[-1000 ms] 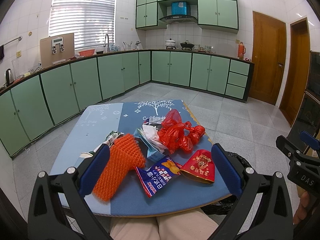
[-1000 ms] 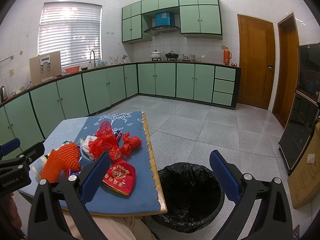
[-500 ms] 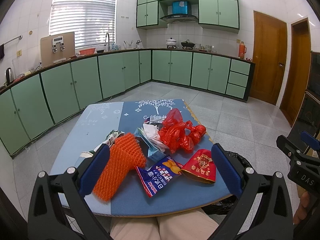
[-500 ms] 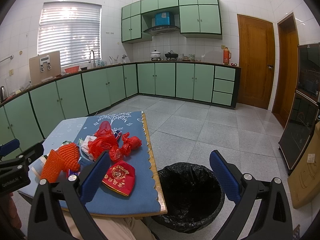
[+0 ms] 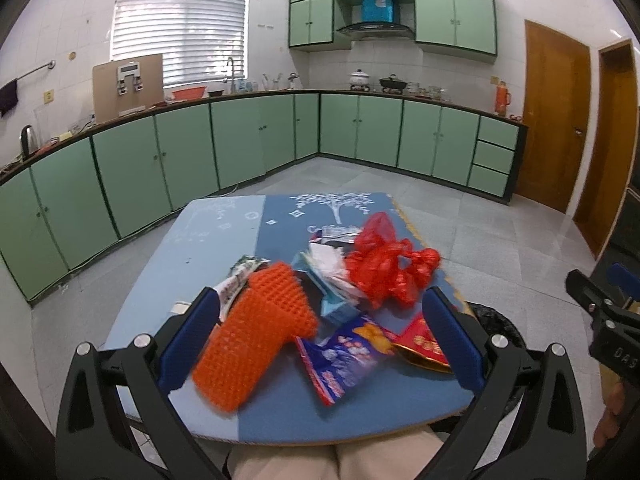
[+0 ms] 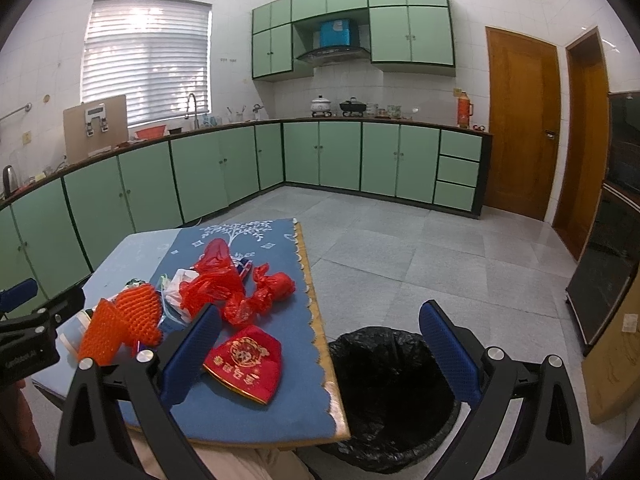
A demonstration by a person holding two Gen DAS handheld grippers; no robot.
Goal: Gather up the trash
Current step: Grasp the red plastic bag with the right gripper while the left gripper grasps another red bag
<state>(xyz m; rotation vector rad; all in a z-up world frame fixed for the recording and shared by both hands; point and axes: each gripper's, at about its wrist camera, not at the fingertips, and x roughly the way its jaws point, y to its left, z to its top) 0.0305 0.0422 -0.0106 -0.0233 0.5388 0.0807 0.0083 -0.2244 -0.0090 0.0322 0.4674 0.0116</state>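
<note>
Trash lies on a blue table [image 5: 216,248]: an orange foam net [image 5: 256,332], a blue snack wrapper [image 5: 344,356], a red gold-printed pouch [image 5: 422,344], crumpled red plastic bags [image 5: 384,272] and white and teal wrappers [image 5: 328,276]. My left gripper [image 5: 320,336] is open, held above the near table edge over the net and wrapper. My right gripper [image 6: 320,344] is open and empty, between the red pouch [image 6: 246,362] and a black-lined trash bin [image 6: 394,392] on the floor right of the table.
Green cabinets [image 5: 160,168] line the left and back walls. Wooden doors [image 6: 520,128] stand at the right. A dark appliance [image 6: 608,264] and a cardboard box [image 6: 616,360] stand at the far right. Grey tiled floor [image 6: 400,248] lies beyond the table.
My left gripper has moved forward and down toward the trash pile. The right gripper has barely moved.
</note>
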